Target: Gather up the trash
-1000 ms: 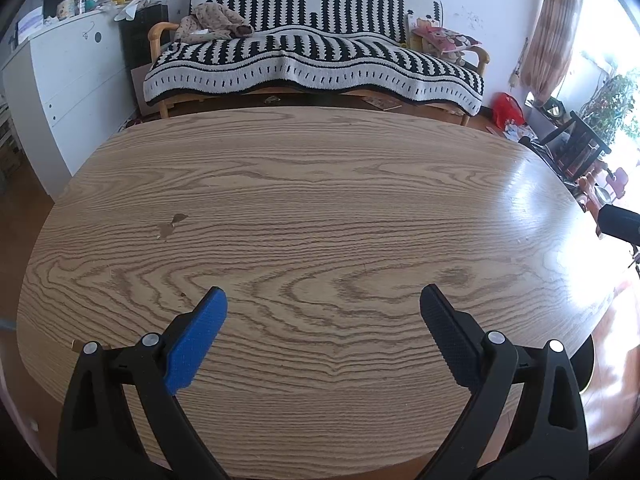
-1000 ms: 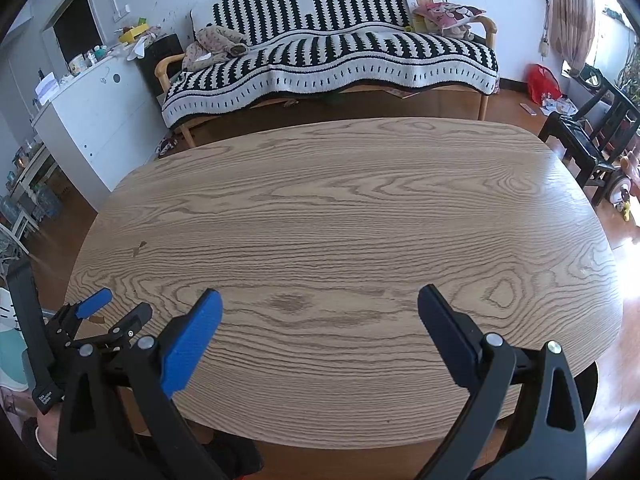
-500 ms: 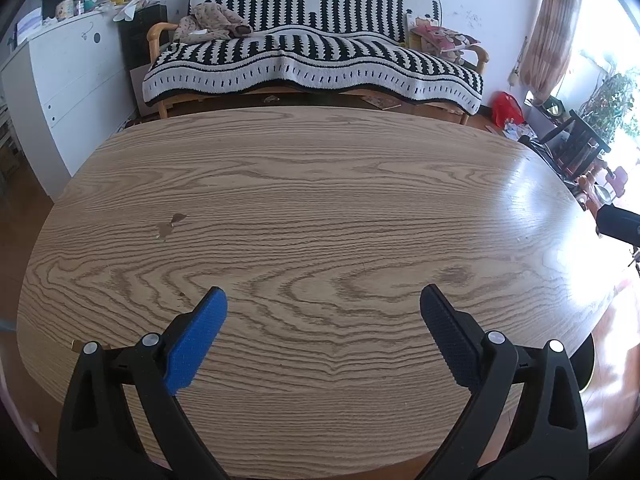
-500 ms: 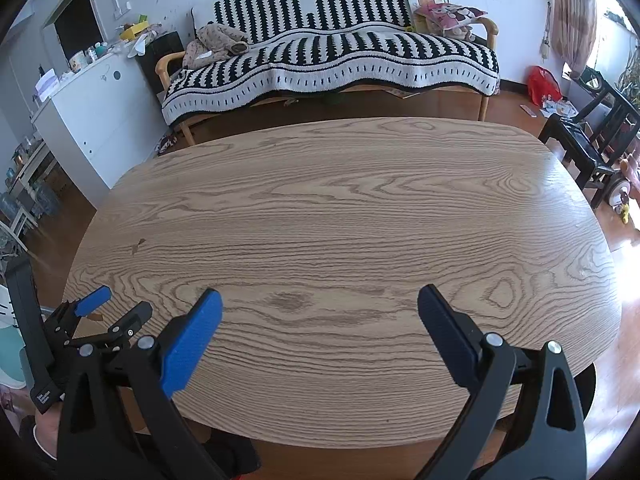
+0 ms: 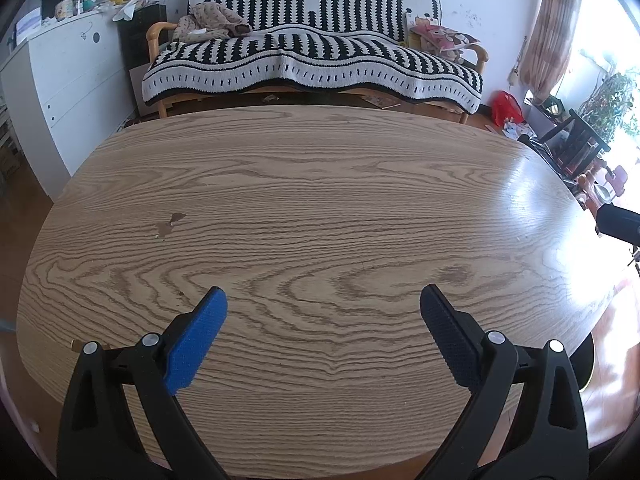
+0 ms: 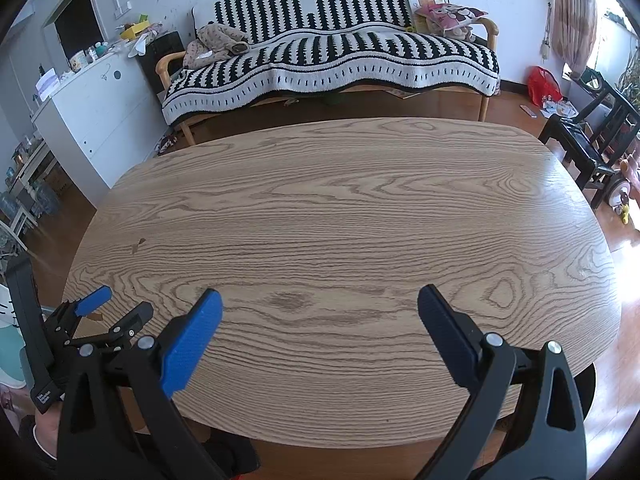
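Note:
My left gripper [image 5: 322, 306] hangs open over the near edge of an oval wooden table [image 5: 320, 184], with nothing between its blue-padded fingers. My right gripper [image 6: 320, 304] is open too, over the same near edge further right, and holds nothing. In the right wrist view the left gripper [image 6: 116, 306] shows at the lower left, held by a hand. A small brown fleck or stain [image 5: 170, 224] marks the table's left part and appears again as a brown fleck [image 6: 136, 245]; I cannot tell if it is loose. A tiny brown bit [image 5: 74, 345] sits at the near-left edge.
Beyond the table stands a sofa [image 5: 312, 56] under a black-and-white striped throw. A white cabinet [image 5: 68, 92] is at the left. A dark chair [image 6: 588, 148] and a red bag [image 6: 542, 84] are on the floor at the right.

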The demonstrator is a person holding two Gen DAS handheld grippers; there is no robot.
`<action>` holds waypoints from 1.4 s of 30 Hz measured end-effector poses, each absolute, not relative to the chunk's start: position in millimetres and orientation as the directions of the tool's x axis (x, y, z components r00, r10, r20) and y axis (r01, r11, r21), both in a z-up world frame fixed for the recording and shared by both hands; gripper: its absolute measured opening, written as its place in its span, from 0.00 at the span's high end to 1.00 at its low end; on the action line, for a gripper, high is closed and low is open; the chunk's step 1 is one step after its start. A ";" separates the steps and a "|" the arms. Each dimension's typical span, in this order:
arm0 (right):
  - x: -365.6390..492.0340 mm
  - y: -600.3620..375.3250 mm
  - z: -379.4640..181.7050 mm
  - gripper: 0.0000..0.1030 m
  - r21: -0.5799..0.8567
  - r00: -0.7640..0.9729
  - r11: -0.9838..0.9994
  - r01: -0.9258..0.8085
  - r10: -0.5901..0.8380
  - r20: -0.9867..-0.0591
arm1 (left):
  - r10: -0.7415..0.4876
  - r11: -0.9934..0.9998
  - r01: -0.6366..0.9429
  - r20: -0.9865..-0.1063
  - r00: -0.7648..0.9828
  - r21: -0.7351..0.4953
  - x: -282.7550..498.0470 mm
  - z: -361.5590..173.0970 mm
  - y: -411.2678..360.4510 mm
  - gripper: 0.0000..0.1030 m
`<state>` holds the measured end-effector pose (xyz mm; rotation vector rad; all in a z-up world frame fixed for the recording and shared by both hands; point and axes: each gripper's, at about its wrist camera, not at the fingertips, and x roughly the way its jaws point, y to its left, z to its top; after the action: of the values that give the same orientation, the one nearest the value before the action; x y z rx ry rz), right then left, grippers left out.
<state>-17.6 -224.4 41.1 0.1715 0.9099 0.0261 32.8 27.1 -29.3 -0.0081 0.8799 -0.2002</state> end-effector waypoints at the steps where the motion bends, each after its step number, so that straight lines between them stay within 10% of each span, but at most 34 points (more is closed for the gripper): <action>1: -17.5 -224.4 41.0 0.08 0.159 0.614 0.986 0.050 0.095 -0.783 | -0.177 0.981 0.171 -0.764 0.620 -0.089 33.3 -29.2 27.4 0.08; 42: -22.0 -226.1 39.6 0.08 0.151 0.609 0.988 0.040 0.096 -0.787 | -0.164 0.983 0.165 -0.769 0.617 -0.078 36.7 -29.7 30.7 0.08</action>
<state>-22.0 -226.1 39.6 0.1593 0.9165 0.0328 36.7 30.7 -29.7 0.0010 0.8855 -0.1898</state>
